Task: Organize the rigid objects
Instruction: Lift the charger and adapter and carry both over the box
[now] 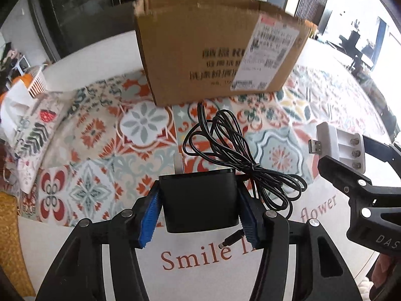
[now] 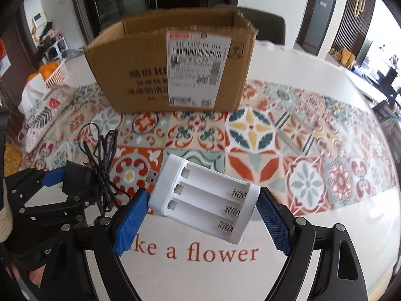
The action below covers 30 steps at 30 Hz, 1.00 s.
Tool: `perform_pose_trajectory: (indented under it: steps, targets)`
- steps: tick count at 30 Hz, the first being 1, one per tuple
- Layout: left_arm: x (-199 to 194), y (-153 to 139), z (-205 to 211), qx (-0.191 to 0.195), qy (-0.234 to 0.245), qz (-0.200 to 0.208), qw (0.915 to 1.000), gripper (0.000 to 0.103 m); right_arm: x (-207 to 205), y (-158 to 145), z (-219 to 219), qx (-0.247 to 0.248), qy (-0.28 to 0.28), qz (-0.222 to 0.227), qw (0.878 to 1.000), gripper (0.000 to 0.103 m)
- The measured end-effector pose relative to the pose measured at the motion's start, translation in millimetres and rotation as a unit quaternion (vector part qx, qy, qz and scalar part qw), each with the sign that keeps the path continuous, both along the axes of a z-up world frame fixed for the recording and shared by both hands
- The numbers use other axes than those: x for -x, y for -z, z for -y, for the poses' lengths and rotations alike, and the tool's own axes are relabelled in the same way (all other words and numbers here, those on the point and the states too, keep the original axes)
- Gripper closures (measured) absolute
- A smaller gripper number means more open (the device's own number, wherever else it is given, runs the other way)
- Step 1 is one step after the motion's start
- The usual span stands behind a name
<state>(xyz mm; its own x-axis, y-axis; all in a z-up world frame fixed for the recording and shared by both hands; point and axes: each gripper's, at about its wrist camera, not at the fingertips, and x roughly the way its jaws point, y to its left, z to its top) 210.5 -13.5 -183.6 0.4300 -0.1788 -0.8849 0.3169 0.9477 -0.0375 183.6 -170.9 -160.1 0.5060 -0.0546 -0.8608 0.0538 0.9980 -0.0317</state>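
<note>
Standing toward the far edge of the table (image 2: 313, 57), on a patterned tile-print cloth (image 2: 250, 135), is one open-topped cardboard box (image 2: 170, 70), its long printed side facing both grippers. That box looks like the likely destination, and it lies straight ahead of and beyond both tools, so the coming move probably turns on carrying each load forward and over its near rim.

One black power adapter (image 1: 199, 200) is clamped between the blue pads of the left gripper (image 1: 200, 215), jaws squeezed on its two sides; its single bundled cable (image 1: 238, 150) trails ahead toward the box, and the barrel plug dangles near the right-hand pad.

One white battery charger (image 2: 205, 200), with three empty slots, is pinched end to end across the right gripper (image 2: 203, 215), its long axis running slantwise between the pads and its USB plug jutting toward the left gripper. Neither load appears to touch the cloth.

Both grippers sit near the table's close edge, side by side, about equally far from the box.
</note>
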Motion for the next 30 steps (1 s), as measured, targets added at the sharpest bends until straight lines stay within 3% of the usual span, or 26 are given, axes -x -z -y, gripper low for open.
perform_pose_trajectory:
  steps: [19,30]
  targets:
    - [-21.3,-84.4,5.3,0.02,-0.015,0.108,0.9938,0.047,-8.7,-78.2,7.7,0.011,-0.004,0.123,0.992,0.017]
    - [-38.7,-116.9,11.6,0.029,-0.014,0.147,0.9886,0.047,-24.7,-107.7,13.3,0.008,-0.005,0.164,0.986,0.017]
